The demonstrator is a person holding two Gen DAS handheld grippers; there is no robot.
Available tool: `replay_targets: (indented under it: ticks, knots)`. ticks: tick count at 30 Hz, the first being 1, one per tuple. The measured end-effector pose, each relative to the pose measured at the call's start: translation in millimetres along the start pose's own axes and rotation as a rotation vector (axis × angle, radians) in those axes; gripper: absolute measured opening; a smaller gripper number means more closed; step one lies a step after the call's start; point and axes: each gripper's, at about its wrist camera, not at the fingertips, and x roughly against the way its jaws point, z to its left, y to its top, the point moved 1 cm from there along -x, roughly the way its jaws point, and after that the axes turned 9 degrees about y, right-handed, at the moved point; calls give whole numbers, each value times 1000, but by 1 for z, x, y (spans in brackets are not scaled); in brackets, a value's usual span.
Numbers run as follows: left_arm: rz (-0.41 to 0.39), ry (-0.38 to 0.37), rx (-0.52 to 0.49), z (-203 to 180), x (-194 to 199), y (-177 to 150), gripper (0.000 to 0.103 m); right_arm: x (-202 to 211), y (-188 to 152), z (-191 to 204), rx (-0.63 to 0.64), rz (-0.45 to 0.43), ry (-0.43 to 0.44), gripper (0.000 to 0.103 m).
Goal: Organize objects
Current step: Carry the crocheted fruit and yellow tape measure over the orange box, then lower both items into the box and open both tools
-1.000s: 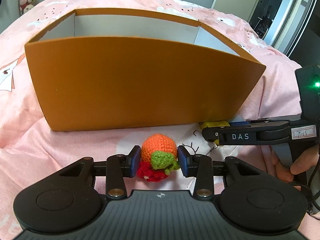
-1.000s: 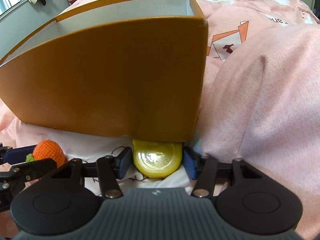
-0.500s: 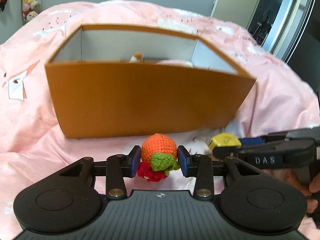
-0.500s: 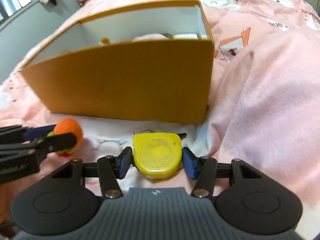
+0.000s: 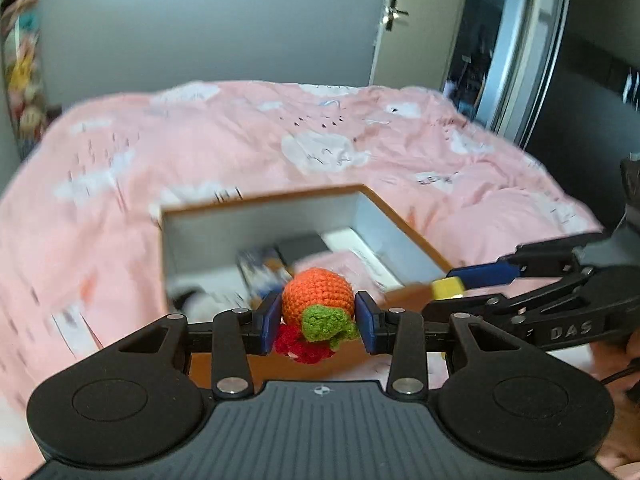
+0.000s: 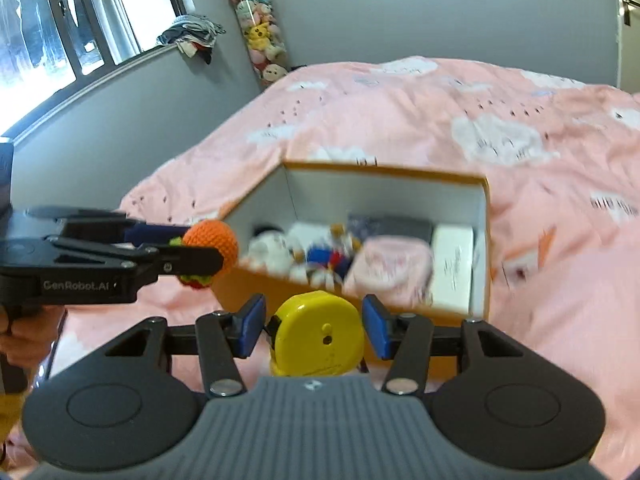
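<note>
- Step in hand: carry phase. Both picked items are up in the air on the near side of the orange box [image 6: 416, 312]; neither is dropped in yet.
- Left gripper [image 5: 318, 316]: clenched on the crochet toy [image 5: 318, 294], blue pads pressing its orange ball from 9 and 3 o'clock, green and red parts hanging under.
- Right gripper [image 6: 314, 326]: grasping the yellow tape measure [image 6: 318, 334]. In the right wrist view the pads look a touch off its sides, but it hangs lifted between them, so I judge it held. Grip looks light.
- In the left wrist view the right gripper sits at 3 o'clock of the toy, a yellow corner showing between its fingers.
- In the right wrist view the left gripper with the toy is at 9 o'clock, level with the box's near left corner.
- Box rests open on the pink duvet [image 6: 520, 92], at 12 o'clock of both grippers.
- Next move, my judgement: push both forward over the near rim, lower, then let go. The box is already crowded, so aim for gaps; the tape measure could slip.
- Count: two grippers, one crochet toy, one tape measure, one box. Inside it: one white carton [image 6: 454, 268] at the right wall, one pink bundle, one dark flat item at the back; small toys too blurred to count.
</note>
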Motion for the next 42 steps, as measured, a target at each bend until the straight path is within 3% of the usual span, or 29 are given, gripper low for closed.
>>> replay_targets:
  ticks: [7, 13, 20, 31, 42]
  knots:
    - [110, 65, -190, 19, -63, 49, 45, -46, 61, -34, -116, -19, 73, 55]
    - [220, 115, -370, 27, -125, 47, 45, -117, 91, -69, -252, 23, 116, 55]
    - [320, 154, -583, 32, -178, 32, 45, -191, 97, -98, -369, 95, 114, 55]
    - [370, 122, -637, 45, -196, 26, 46, -254, 96, -94, -368, 202, 105, 55]
    - [354, 132, -643, 46, -192, 26, 48, -265, 95, -92, -354, 228, 94, 55]
